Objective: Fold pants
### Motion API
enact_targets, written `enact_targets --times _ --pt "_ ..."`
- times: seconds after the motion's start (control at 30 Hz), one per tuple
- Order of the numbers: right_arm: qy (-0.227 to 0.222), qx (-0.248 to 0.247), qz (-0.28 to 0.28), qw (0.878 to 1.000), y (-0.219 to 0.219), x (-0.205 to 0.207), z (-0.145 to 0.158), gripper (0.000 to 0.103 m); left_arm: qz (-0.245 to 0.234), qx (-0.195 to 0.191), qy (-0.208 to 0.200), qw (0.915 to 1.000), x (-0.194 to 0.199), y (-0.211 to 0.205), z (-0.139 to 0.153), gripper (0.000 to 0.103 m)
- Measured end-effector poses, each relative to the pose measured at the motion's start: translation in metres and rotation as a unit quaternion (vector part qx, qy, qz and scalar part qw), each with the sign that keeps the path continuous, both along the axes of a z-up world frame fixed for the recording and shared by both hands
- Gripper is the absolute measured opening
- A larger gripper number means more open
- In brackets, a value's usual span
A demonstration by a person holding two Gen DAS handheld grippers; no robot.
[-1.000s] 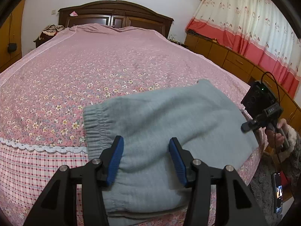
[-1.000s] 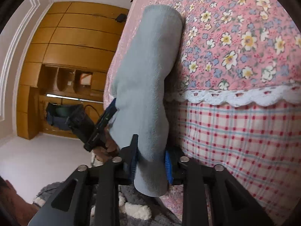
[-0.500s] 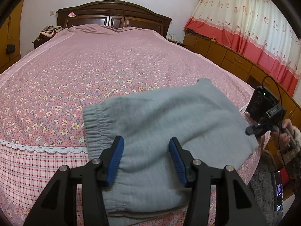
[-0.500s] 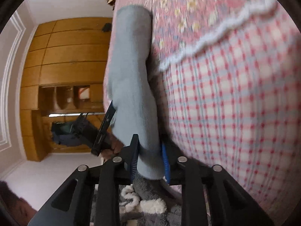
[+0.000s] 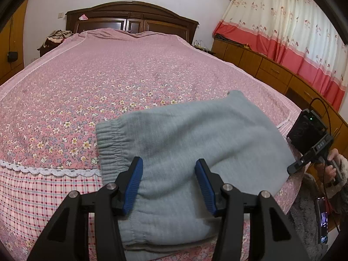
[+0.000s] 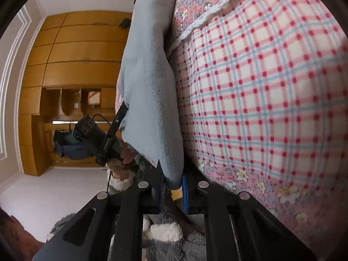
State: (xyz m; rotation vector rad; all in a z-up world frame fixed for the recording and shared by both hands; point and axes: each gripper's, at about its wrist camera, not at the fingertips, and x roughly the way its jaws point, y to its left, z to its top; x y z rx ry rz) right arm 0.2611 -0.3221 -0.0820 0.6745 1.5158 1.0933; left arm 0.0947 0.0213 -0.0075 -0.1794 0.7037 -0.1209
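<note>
Grey pants (image 5: pixel 184 143) are pinched by the closing right hand-held gripper (image 6: pixel 173 190) for folding, while the left hand-held gripper (image 5: pixel 168 183) is held half-open, empty, above them.

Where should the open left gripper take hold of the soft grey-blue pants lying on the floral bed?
Probably the ribbed elastic waistband of the grey-blue pants, coming from the bed's near edge. It is the thick, firm edge on the flat top, beside the left gripper, whose jaws stand open over the cloth. The right gripper already pinches the hanging end.
</note>
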Motion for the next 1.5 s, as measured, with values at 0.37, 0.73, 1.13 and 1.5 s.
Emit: enact_targets --times 0.37,0.73,1.13,1.5 --pt "-0.041 -0.094 -0.075 0.992 0.003 -0.015 0.028 0.011 -0.001 -0.013 -0.006 0.9999 -0.005 0.004 0.002 0.053" --pt "-0.148 -0.271 -0.019 0.951 0.05 -0.014 0.11 0.01 -0.014 -0.076 -0.028 0.9966 -0.026 0.039 0.046 0.057" --pt "-0.301 -0.42 0.09 0.851 0.176 -0.041 0.189 0.01 0.041 -0.112 -0.013 0.9928 -0.035 0.121 0.019 0.06" --pt "-0.361 -0.453 0.172 0.797 0.278 -0.065 0.187 0.01 0.095 -0.122 -0.008 0.9879 -0.061 0.159 0.01 0.06"
